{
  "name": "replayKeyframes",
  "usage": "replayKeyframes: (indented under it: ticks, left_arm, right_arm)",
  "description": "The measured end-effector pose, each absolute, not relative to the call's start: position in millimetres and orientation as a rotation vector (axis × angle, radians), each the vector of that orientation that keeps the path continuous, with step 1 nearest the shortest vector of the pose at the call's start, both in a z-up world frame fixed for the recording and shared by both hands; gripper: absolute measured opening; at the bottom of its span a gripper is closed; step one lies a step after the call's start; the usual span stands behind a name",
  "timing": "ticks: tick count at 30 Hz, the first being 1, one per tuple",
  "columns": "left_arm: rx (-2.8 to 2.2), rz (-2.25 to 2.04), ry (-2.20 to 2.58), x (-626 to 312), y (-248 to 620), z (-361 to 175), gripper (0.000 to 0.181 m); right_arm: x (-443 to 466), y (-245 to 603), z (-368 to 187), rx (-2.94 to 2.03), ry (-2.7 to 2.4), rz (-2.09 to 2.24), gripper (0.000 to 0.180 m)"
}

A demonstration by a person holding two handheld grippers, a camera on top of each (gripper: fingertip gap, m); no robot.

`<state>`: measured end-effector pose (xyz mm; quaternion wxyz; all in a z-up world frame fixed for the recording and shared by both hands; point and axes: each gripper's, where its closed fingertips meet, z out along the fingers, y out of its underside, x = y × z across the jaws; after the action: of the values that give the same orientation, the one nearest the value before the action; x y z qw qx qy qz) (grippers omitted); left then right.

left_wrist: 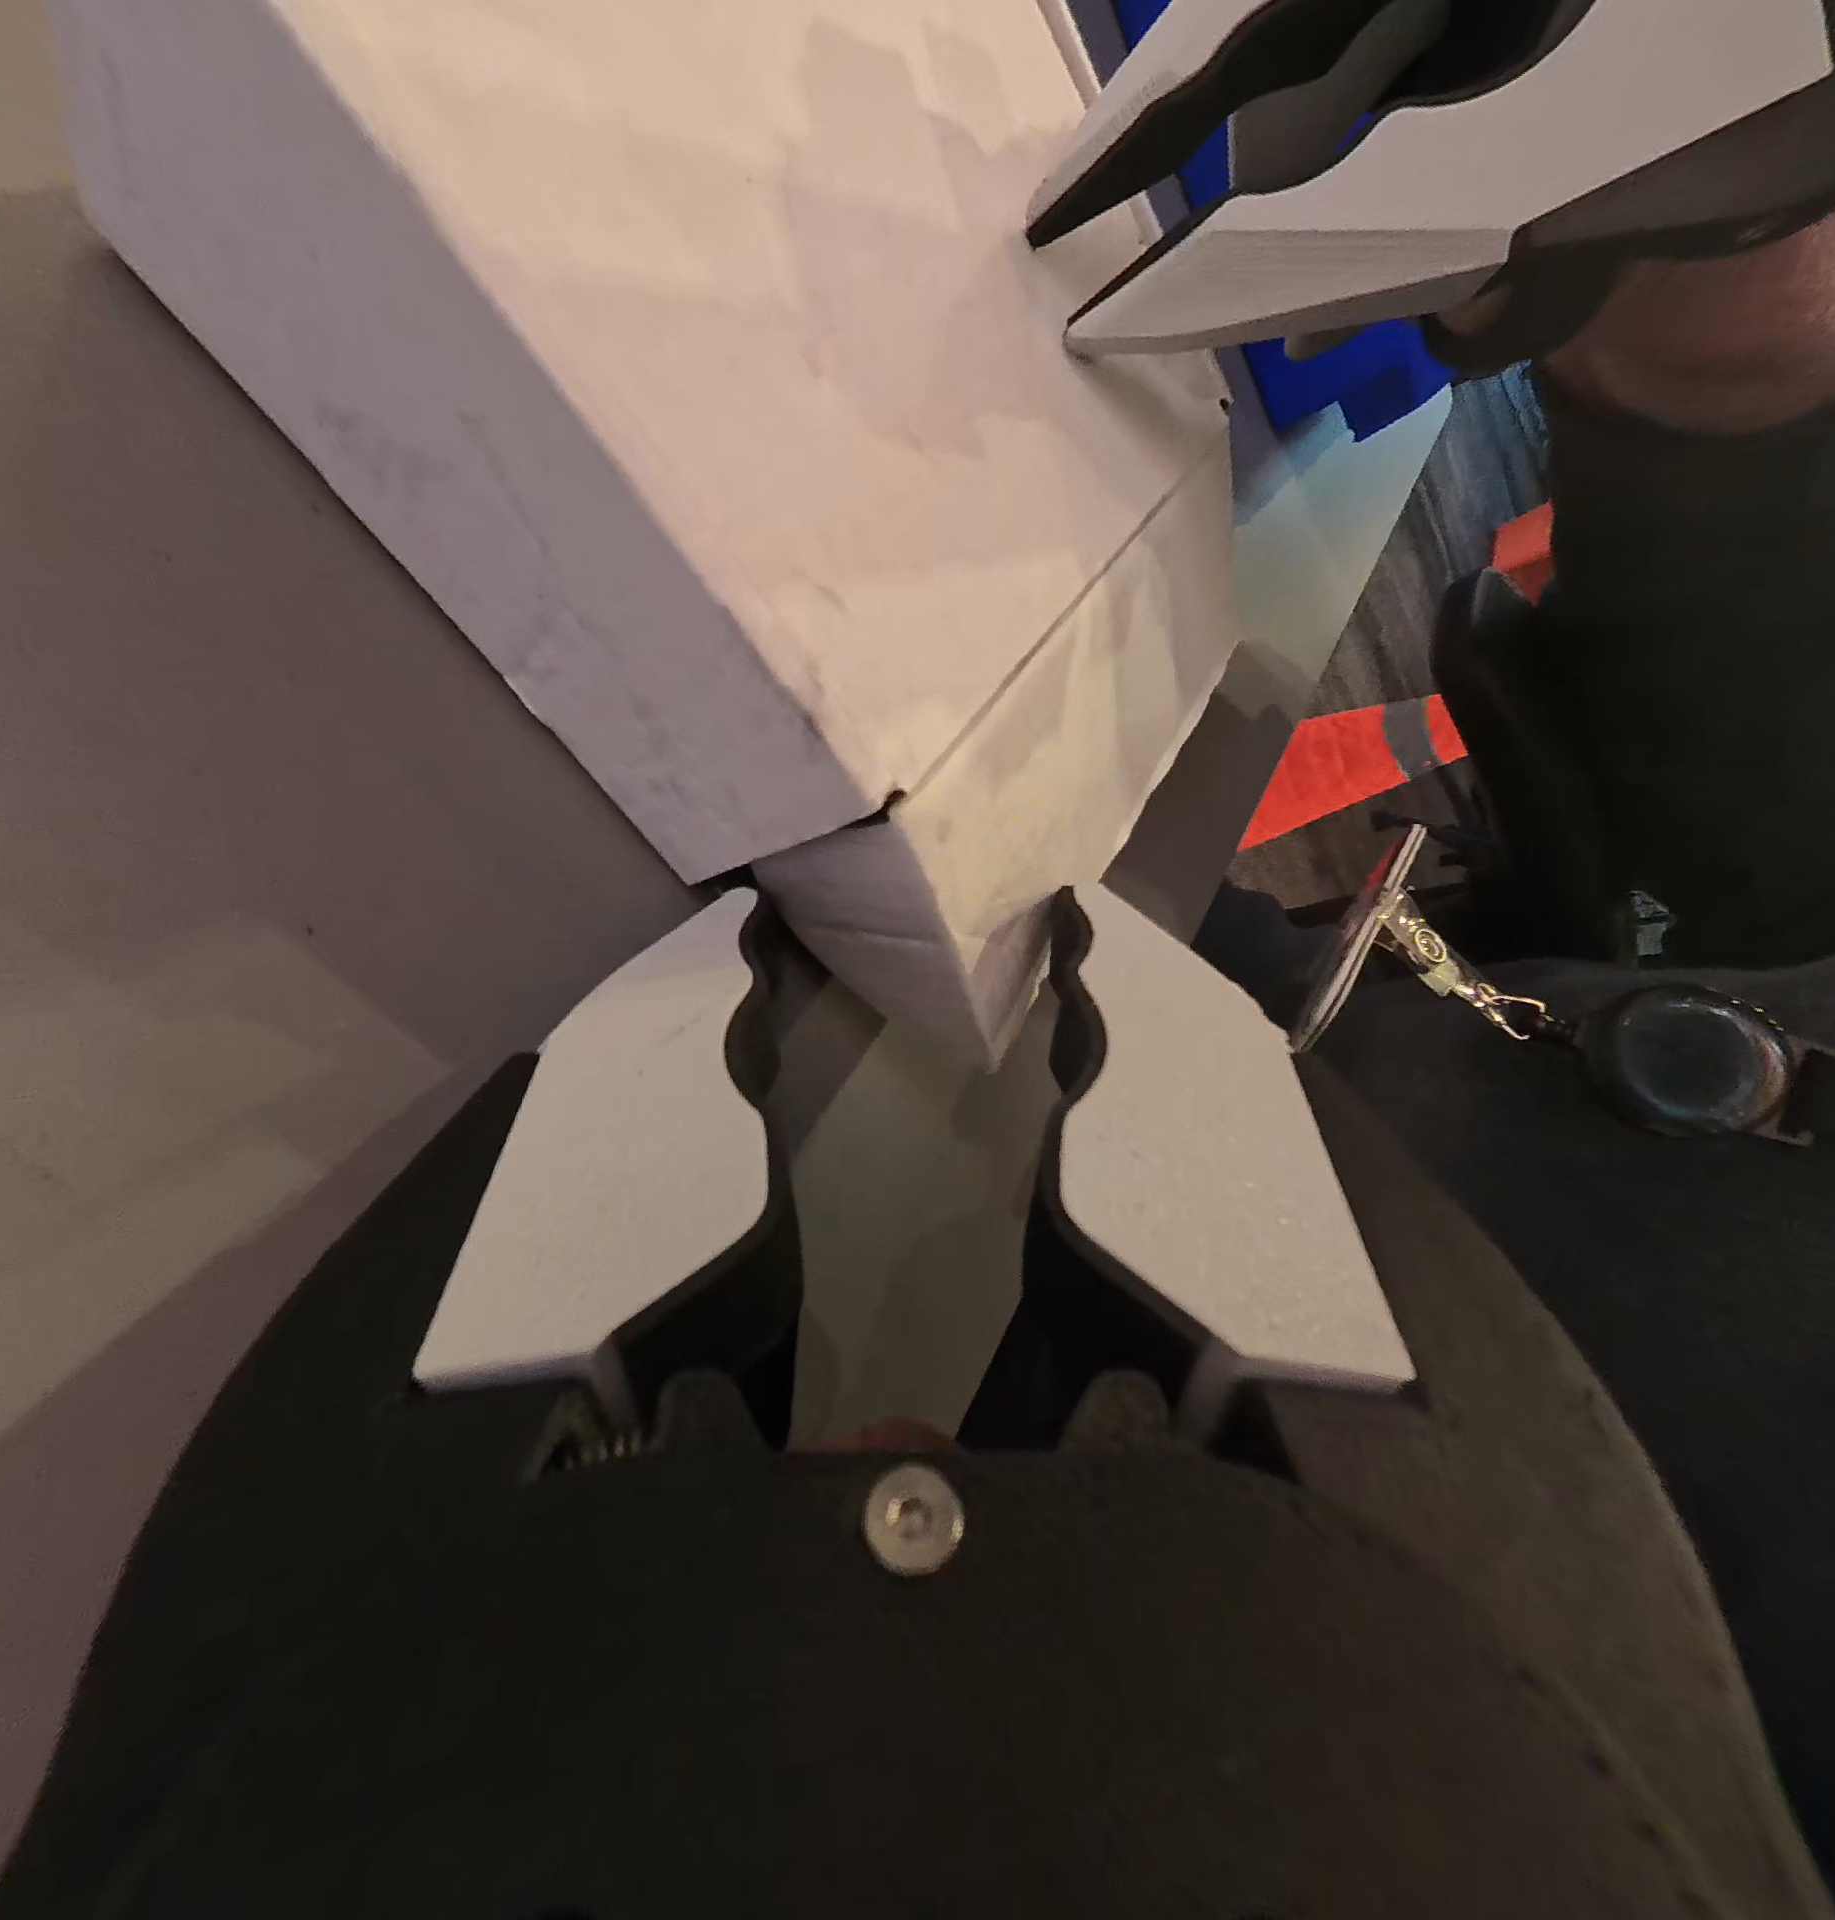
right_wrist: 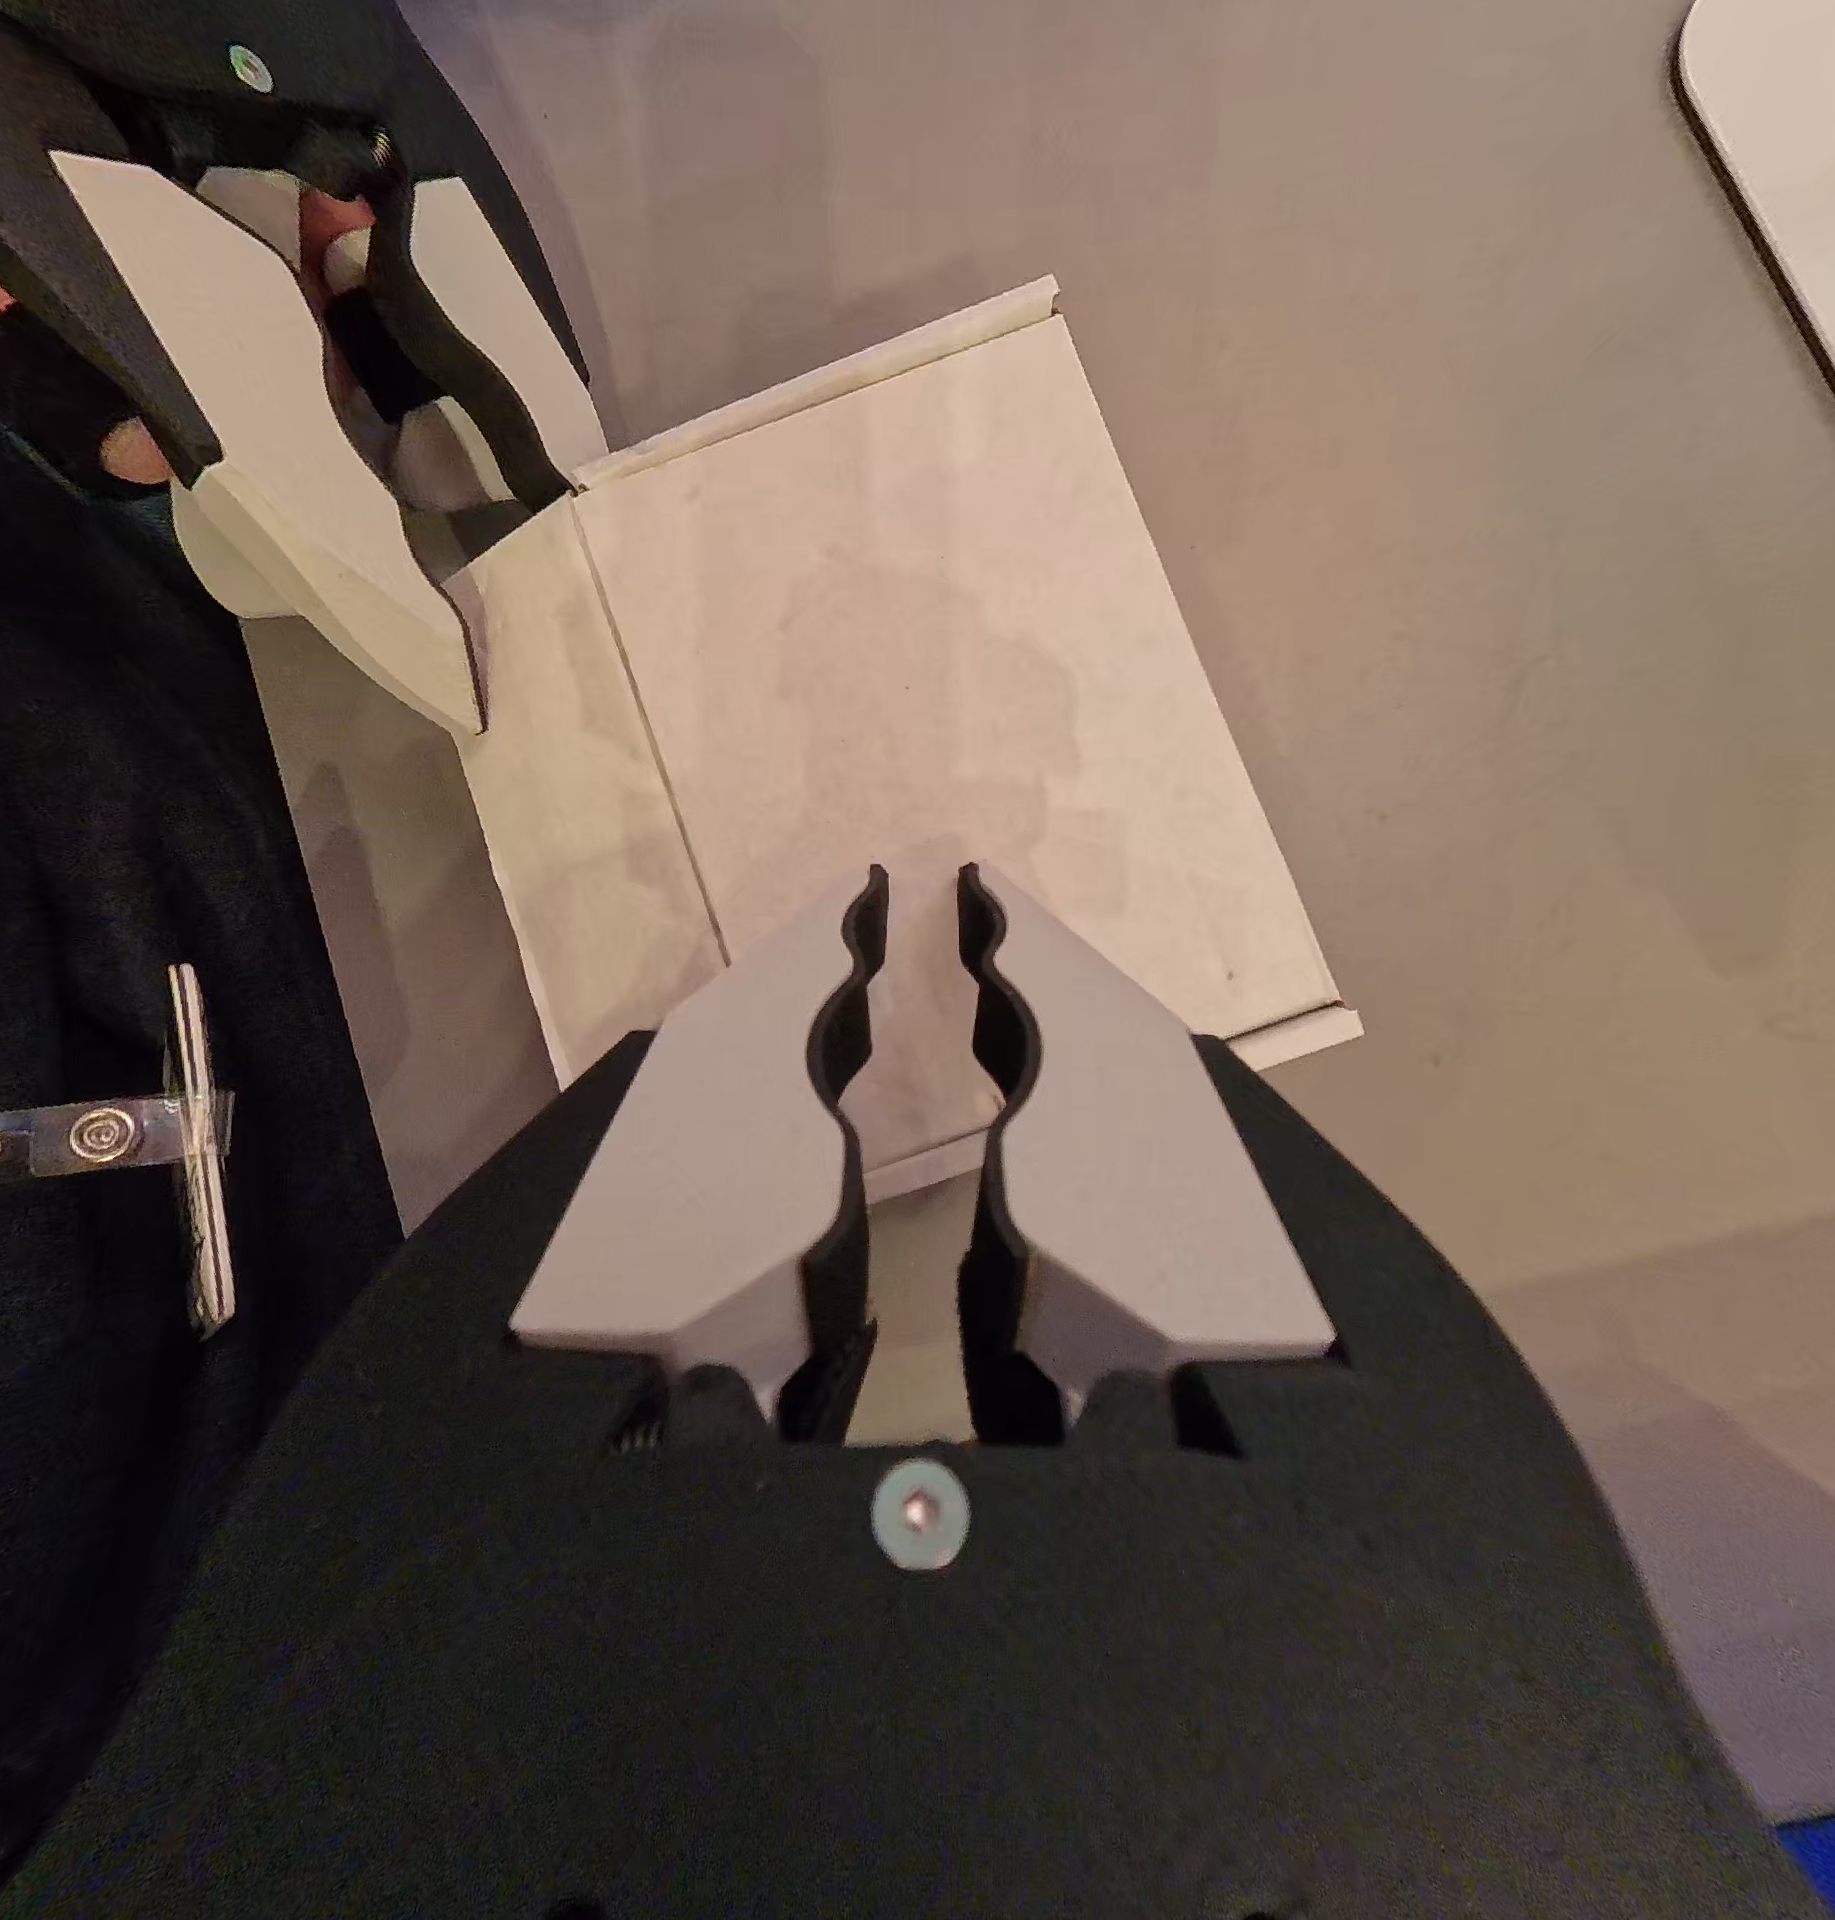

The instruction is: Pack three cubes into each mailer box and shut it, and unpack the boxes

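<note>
The white mailer box (right_wrist: 934, 665) lies lid-down-shut on the grey tabletop (right_wrist: 1464, 520), its long axis running away from the right gripper (right_wrist: 918, 883), whose fingers hover over the near end of the lid, parted by a narrow gap and holding nothing. The left gripper (left_wrist: 908, 914) is the nearer one to the work: its fingers straddle the box's front corner, where the front flap (left_wrist: 1058, 748) meets the side wall, and seem closed onto that cardboard, though the contact itself is hard to see. Any opening or tucking move likely turns on that flap edge.
</note>
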<state>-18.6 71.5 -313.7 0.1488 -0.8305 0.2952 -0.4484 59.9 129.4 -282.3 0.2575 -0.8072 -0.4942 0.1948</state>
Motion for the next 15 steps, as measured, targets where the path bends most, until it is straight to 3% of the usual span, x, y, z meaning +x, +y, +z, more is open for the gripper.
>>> replayKeyframes:
  ticks: [10, 15]
  left_arm:
    - [-2.368, -1.122, 0.908, -24.3, 75.9, -318.5, 0.045]
    - [-2.359, -1.105, 0.922, -25.0, 78.8, -316.6, 0.054]
  right_arm:
    - [59.6, 129.5, -281.6, -2.179, -1.339, 0.523, 0.012]
    - [58.1, 126.7, -279.1, -2.186, -1.339, 0.534, 0.018]
